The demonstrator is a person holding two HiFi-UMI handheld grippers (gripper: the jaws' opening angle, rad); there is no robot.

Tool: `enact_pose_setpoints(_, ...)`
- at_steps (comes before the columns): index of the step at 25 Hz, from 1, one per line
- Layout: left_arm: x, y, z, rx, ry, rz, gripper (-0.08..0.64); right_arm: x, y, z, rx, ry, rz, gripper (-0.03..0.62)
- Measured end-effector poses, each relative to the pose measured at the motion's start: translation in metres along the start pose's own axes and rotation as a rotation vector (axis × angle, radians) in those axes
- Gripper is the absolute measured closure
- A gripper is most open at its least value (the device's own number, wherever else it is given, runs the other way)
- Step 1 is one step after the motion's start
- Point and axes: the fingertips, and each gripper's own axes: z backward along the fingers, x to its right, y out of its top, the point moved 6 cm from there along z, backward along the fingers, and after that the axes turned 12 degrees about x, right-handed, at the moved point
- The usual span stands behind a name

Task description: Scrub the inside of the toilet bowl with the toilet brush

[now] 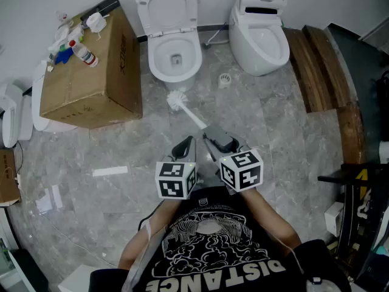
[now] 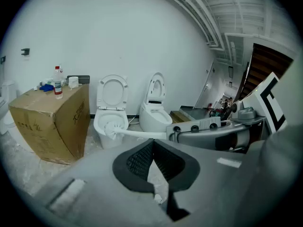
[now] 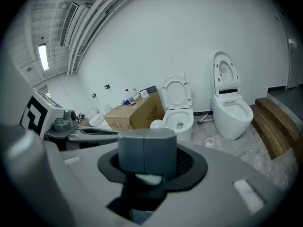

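The right gripper (image 1: 214, 137), clamped on the brush (image 1: 180, 102), points it head-first just short of the toilet (image 1: 157, 70); the left gripper (image 1: 185, 145) is closed, empty.

place: bare test room | evidence: two toilets (image 1: 174, 50) (image 1: 260, 32), cardboard box (image 1: 91, 72), marble floor (image 1: 279, 132)

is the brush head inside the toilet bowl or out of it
Out. The toilet brush head hangs over the floor in front of the toilet bowl, handle clamped in the right gripper.
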Motion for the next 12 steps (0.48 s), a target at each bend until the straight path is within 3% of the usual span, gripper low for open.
enact_pose_setpoints(12,-0.011,0.006,0.000,-0.003,-0.041,-0.001,0.568,-0.009,0.002,-0.009,0.006,-0.013,-0.028,0.429)
